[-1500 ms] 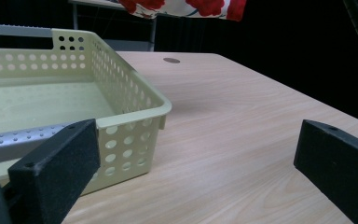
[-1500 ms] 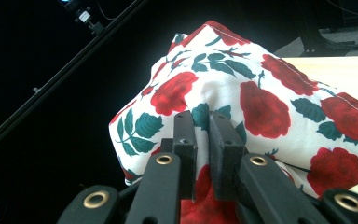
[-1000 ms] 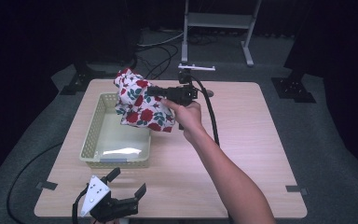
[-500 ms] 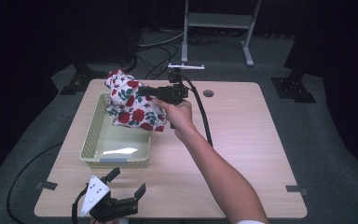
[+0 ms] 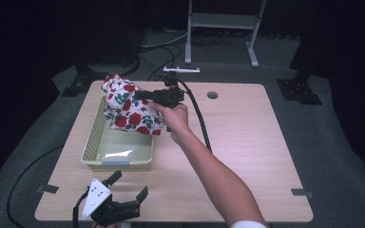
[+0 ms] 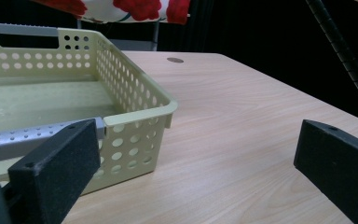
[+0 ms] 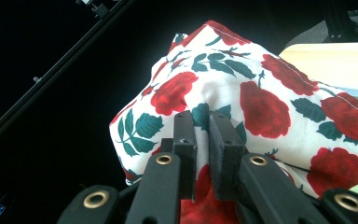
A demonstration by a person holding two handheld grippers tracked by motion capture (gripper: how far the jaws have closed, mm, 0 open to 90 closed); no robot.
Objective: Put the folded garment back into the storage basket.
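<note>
The left gripper [image 5: 123, 202] sits at the near edge of the table [image 5: 247, 142], and its two black jaws stand wide apart with nothing between them. Just past it is the pale green basket [image 5: 91, 142], full of little holes and bare inside. Farther off, the right gripper [image 5: 140, 95] has its jaws pinched tight on a bunch of the rose cloth [image 5: 128, 107], and in the right gripper view you can see the fabric [image 7: 261, 107] squeezed into the thin gap between them. The cloth hangs in the air over the far end of the basket, with its bottom edge dangling just above the rim. It looks light and soft, so I think it will flop, fold and swing, not hold a shape. It should not break or slip much. A good place to hold it is a bunched fold or a corner, as the right gripper does now. Compared with a second ago, the right hand and the cloth have moved sideways, from beside the basket to over it. The left gripper has stayed put.
</note>
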